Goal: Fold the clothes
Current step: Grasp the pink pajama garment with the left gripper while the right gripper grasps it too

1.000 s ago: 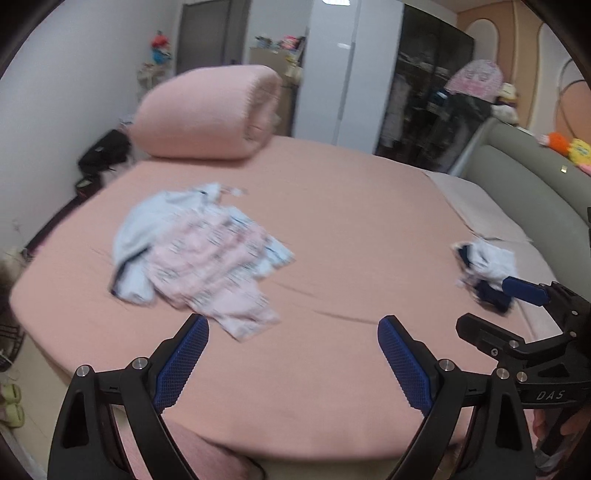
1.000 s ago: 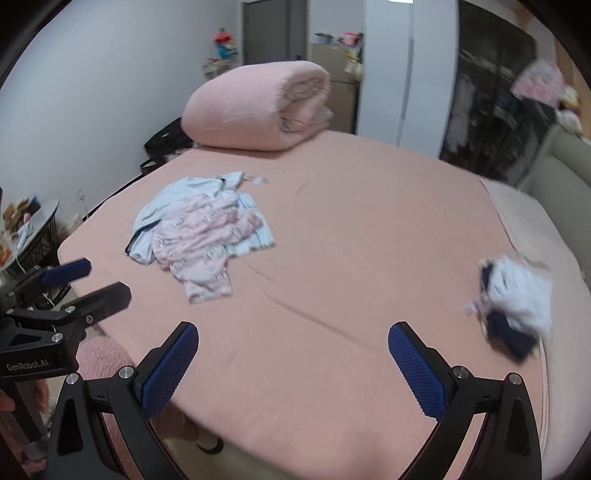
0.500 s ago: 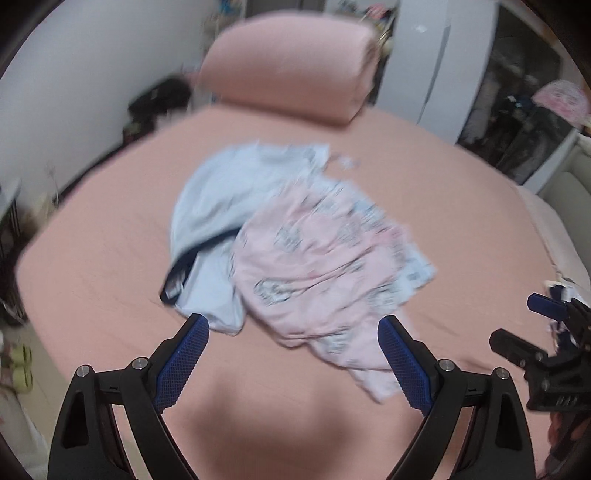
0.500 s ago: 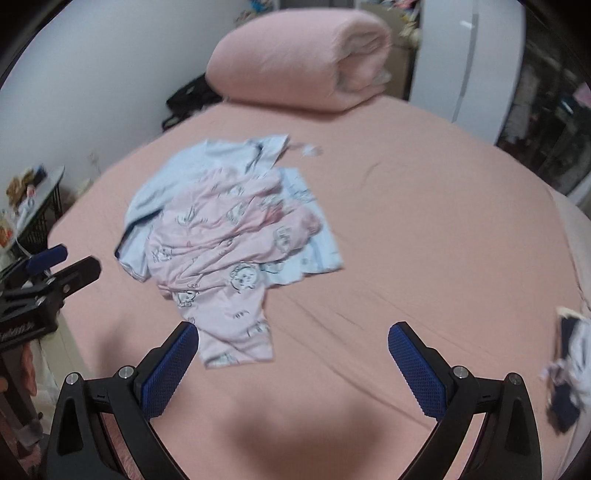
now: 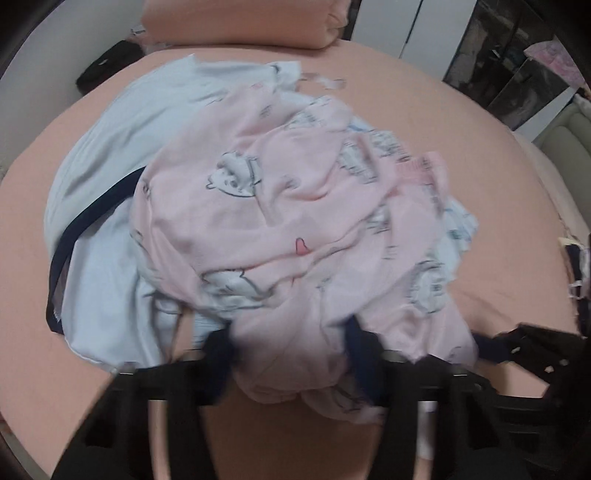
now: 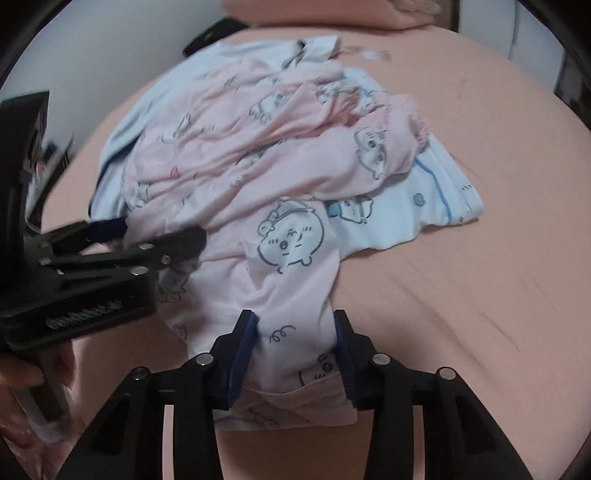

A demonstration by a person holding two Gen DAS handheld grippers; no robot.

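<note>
A crumpled pink garment with cartoon prints (image 5: pixel 288 221) (image 6: pixel 280 158) lies on top of a light blue garment (image 5: pixel 122 140) (image 6: pixel 413 199) on the pink bed. My left gripper (image 5: pixel 291 354) has its jaws open around the near edge of the pink garment; it also shows in the right wrist view (image 6: pixel 162 240), at the garment's left side. My right gripper (image 6: pixel 295 354) is open, its blue pads on either side of the garment's near leg end. Its tip shows in the left wrist view (image 5: pixel 517 343).
A rolled pink duvet (image 5: pixel 240 22) lies at the far end of the bed (image 6: pixel 461 295). A dark bag (image 5: pixel 107 70) sits beyond the bed's left edge. Wardrobes (image 5: pixel 498 55) stand at the far right.
Both grippers have moved forward and down onto the clothes pile. Their jaws have narrowed and now straddle the near edge of the pink garment.
</note>
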